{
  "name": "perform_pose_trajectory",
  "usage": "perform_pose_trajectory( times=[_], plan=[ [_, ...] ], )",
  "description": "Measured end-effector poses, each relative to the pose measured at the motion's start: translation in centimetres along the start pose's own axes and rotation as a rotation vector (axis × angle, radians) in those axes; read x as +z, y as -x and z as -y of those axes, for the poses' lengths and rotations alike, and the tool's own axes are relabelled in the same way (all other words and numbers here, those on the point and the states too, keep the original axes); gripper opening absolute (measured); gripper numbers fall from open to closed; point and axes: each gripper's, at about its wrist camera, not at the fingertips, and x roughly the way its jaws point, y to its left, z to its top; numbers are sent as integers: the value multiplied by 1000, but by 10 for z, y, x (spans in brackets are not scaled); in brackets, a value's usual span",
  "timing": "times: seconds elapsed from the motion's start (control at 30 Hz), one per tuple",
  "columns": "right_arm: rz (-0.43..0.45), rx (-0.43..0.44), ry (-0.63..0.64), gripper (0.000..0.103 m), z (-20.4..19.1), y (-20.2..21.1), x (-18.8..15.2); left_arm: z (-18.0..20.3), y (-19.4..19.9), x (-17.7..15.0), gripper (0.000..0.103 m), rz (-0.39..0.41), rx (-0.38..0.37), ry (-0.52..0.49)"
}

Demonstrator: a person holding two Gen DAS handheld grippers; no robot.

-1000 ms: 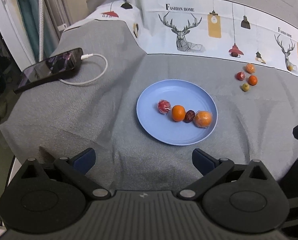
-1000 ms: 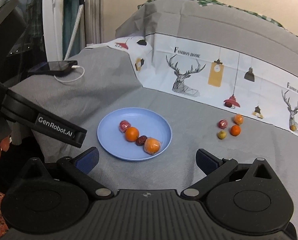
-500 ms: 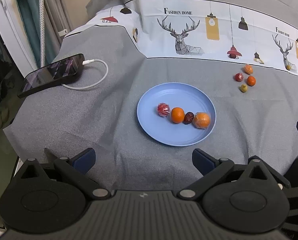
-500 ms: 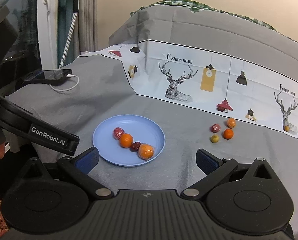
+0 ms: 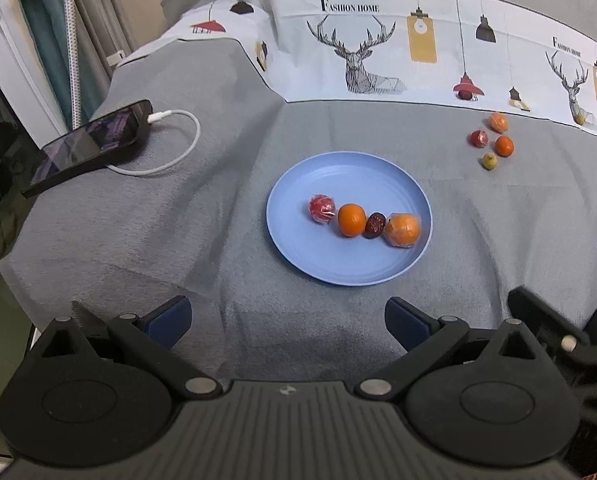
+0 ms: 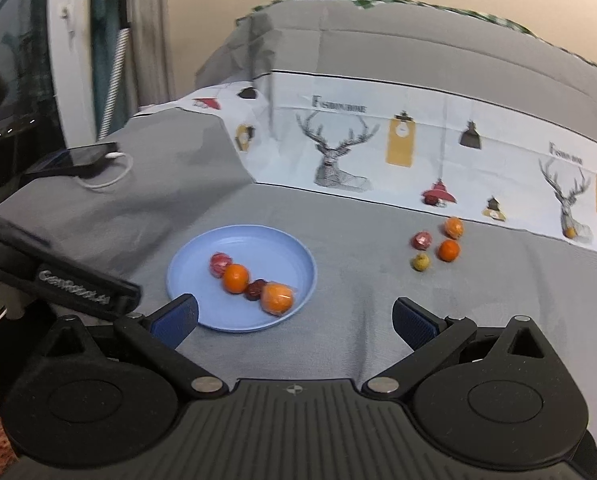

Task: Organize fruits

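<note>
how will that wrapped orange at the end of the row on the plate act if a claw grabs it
The wrapped orange is round, so a nudge would probably roll it across the smooth blue plate. Its clear, crinkled wrap looks glossy and loose, so pads may slip on the film. It likely gives slightly under a squeeze.

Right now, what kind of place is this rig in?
Likely a home room, not a lab. A grey printed cloth is draped over bed- or sofa-like furniture; a phone charges on it by its cable, and a plate with fruits sits in the middle.
</note>
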Motion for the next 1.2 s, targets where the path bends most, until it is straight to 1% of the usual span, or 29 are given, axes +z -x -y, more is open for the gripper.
perform_pose_trajectory(
  times=[0.23,0.4,0.5,0.6,0.67,0.77,0.93,1.1,1.2],
  plan=[
    [-25,-102,-109,102,39,-24,-5,5,-14,17,103,-28,11,13],
    [-16,-208,-155,102,82,-50,-7,23,-28,35,103,-48,3,-11],
    [2,-275,-191,102,118,-75,-3,34,-39,47,103,-74,-10,-8],
    [20,-343,-226,102,158,-115,4,47,-52,59,103,-95,-15,-11],
    [18,-364,-253,102,181,-146,8,55,-59,67,103,-106,-12,-22],
    [-2,-369,-282,102,207,-194,12,69,-73,79,103,-121,-1,-44],
    [-59,-314,-258,102,229,-260,11,89,-101,101,103,-148,12,-63],
    [-85,-290,-228,102,237,-294,3,114,-134,129,103,-153,18,-84],
    [-57,-288,-165,102,234,-299,1,132,-153,146,103,-137,18,-96]
  ],
)
